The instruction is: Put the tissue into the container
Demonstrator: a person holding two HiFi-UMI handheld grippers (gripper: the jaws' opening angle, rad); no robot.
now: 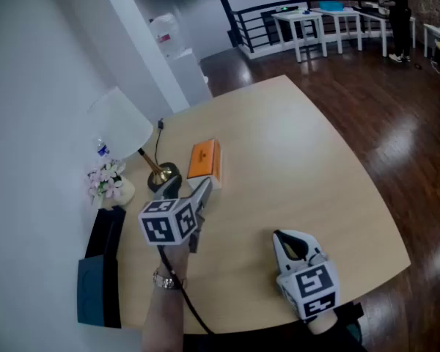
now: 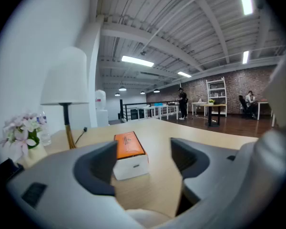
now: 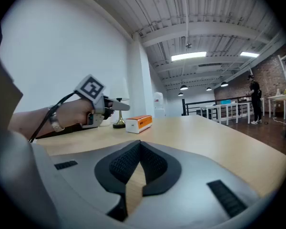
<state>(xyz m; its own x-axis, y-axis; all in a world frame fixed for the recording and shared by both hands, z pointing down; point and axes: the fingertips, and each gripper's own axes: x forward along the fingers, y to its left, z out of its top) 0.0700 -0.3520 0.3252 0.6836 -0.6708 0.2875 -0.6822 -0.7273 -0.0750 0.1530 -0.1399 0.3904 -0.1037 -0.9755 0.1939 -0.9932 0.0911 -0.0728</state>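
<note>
tissue box [image 1: 204, 160] flat, orange top up, long axis away from left gripper [image 1: 204, 188]

Head view: we hold the left gripper [image 1: 204, 188] pointing forward and away from us, its marker cube [image 1: 167, 223] turned up toward the camera. The left hand [image 3: 74, 113] wraps the grip; the bare forearm [image 1: 163, 317] reaches in from the lower edge, with a watch [image 1: 163, 279] at the wrist and a dark cable [image 1: 185, 295] trailing back along it. In the left gripper view its fingers [image 2: 97, 171] stand clearly apart. The right gripper [image 1: 287, 242] sits nearer our body, to the right, also aimed forward, under its own cube [image 1: 314, 284]. In the right gripper view its fingers [image 3: 126, 163] meet at the tips.
</note>
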